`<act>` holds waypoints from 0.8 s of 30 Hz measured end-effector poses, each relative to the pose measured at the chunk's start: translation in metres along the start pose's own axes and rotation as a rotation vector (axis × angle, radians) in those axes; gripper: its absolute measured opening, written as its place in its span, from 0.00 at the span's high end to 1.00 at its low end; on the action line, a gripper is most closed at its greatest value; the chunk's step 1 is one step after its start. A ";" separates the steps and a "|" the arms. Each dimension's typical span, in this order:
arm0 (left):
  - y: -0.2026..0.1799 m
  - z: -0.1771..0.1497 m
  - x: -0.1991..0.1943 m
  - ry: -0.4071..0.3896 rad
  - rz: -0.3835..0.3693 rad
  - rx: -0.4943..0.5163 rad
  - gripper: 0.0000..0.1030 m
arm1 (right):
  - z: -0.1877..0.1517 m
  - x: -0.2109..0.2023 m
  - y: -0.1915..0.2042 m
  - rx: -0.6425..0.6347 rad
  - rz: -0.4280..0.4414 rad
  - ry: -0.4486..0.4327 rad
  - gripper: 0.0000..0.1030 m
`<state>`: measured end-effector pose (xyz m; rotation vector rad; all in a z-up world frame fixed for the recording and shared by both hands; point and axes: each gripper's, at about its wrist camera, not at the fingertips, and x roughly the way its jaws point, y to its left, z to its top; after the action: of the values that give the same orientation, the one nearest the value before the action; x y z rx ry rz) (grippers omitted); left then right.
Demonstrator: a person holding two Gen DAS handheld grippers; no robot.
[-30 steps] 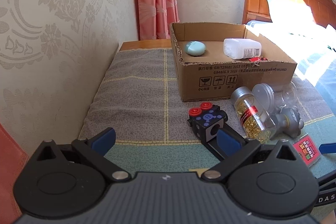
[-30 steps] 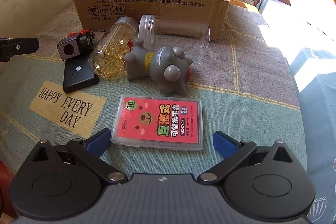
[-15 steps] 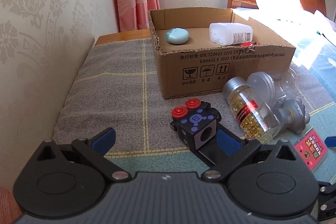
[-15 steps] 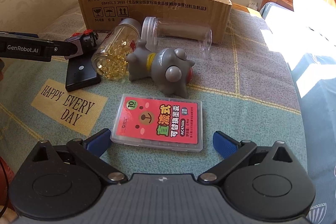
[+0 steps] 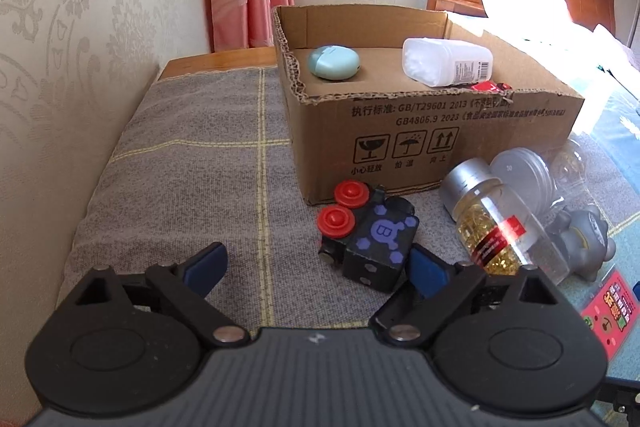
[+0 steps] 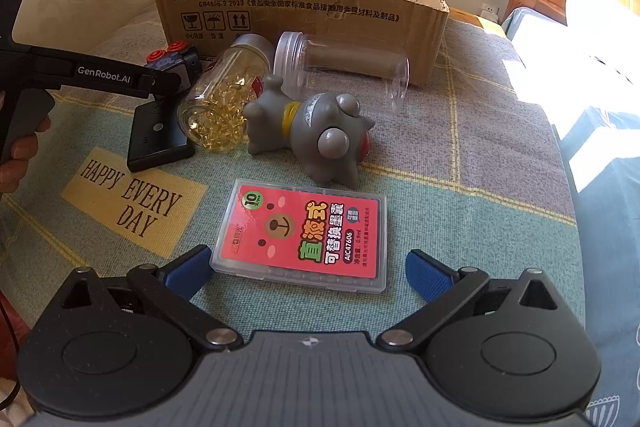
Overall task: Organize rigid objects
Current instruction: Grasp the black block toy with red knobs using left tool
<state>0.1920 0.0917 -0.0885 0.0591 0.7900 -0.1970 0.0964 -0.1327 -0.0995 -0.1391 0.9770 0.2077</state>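
On the blanket-covered worktop (image 5: 192,163), the left gripper (image 5: 316,263) has just been closing its jaws, but they stand apart; the black cube toy (image 5: 376,239) sits by its right finger, not clamped. Behind it stands the cardboard box (image 5: 440,131). The right gripper (image 6: 308,269) is wide apart around the near edge of the pink card case (image 6: 308,235), without pressing it.

Corrugated cardboard box (image 5: 420,131), woven cloth cover (image 5: 192,179), glossy clear plastic jar (image 6: 344,67)
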 end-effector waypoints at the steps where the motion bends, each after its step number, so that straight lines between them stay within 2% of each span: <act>1: 0.000 0.001 0.002 -0.003 -0.023 0.004 0.13 | 0.000 0.000 0.000 0.000 0.000 0.000 0.00; 4: -0.002 0.001 0.006 -0.011 -0.067 0.015 0.21 | 0.000 0.000 0.000 0.000 0.000 0.000 0.00; 9: -0.009 0.002 0.007 -0.044 -0.124 0.046 0.49 | -0.002 0.000 0.000 0.002 -0.001 -0.009 0.00; 13: -0.010 0.002 0.006 -0.045 -0.119 0.034 0.51 | -0.003 -0.001 0.001 0.006 -0.004 -0.014 0.00; 19: 0.003 -0.014 -0.014 -0.026 -0.036 -0.026 0.51 | -0.005 -0.002 0.000 0.004 -0.004 -0.026 0.00; 24: 0.018 -0.027 -0.029 -0.023 0.002 -0.077 0.51 | -0.009 -0.004 0.001 0.001 -0.001 -0.050 0.00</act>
<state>0.1567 0.1169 -0.0875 -0.0155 0.7742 -0.1652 0.0867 -0.1340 -0.1016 -0.1328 0.9275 0.2084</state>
